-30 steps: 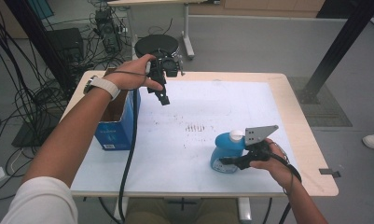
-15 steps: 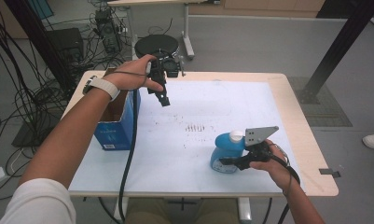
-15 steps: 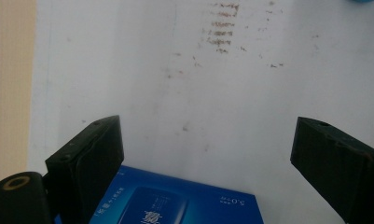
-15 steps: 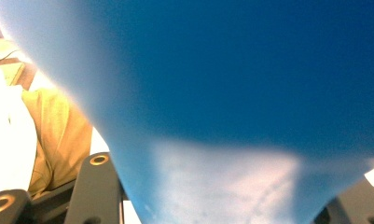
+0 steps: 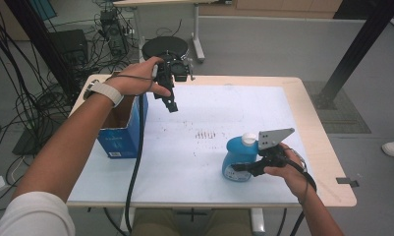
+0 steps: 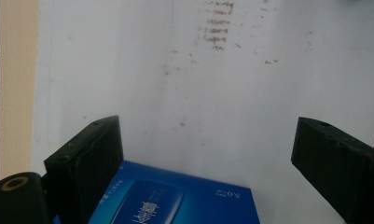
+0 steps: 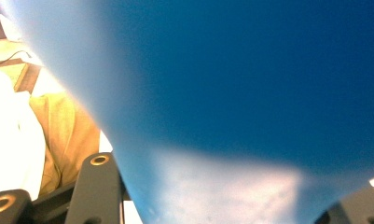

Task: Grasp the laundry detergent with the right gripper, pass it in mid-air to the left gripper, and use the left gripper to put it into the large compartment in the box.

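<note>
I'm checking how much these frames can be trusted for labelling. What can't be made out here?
- Inside of the blue box: high view, hidden by its own walls and the left forearm.
- Bottle label: high view, too small and partly behind the right gripper; right gripper view, too close and blurred.
- Box print: left gripper view, cut by the bottom edge and a jaw of the open left gripper.

Blue bottle (image 5: 237, 160) with white cap, blue box (image 5: 122, 129), white tabletop (image 5: 219, 108)
</note>
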